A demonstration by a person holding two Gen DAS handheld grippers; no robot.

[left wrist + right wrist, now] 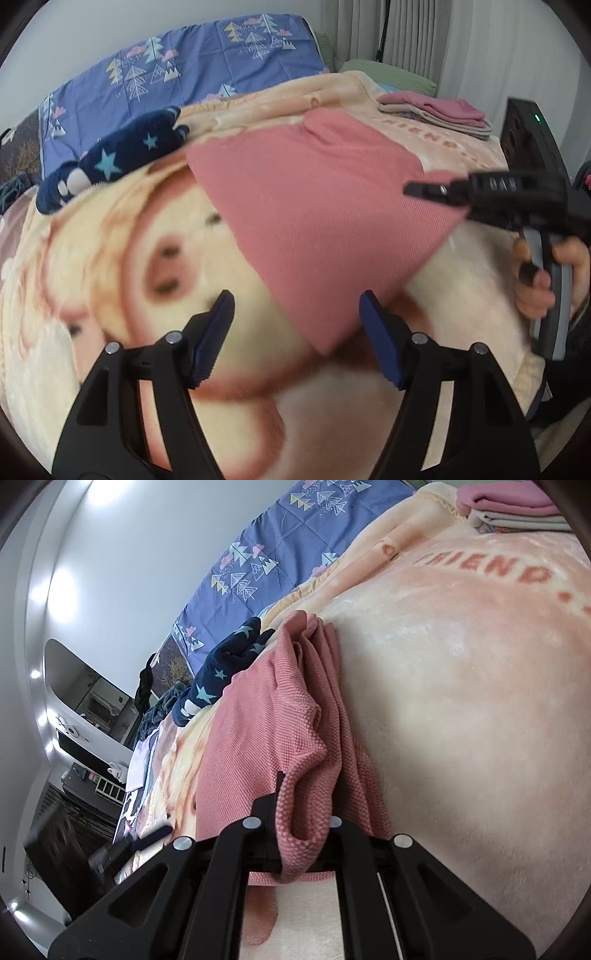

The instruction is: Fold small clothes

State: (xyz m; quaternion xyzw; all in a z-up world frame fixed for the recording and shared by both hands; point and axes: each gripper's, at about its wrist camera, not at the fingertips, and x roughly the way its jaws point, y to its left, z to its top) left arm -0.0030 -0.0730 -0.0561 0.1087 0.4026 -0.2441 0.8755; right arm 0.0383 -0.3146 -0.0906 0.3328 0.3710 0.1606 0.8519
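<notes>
Already a folded pile (436,109) sits upper right. Right tongs (295,834) pinch the pink top (314,206), half folded; left tongs (295,339) gape wide, empty. Starry cloth (110,158) waits.

"FRIEND" in orange letters on the cream blanket (480,701), dots after it

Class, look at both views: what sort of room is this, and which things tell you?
Most likely a bedroom: a plush cream cartoon-print blanket spread over a bed, a purple tree-patterned quilt behind it, and pale pleated curtains.
</notes>
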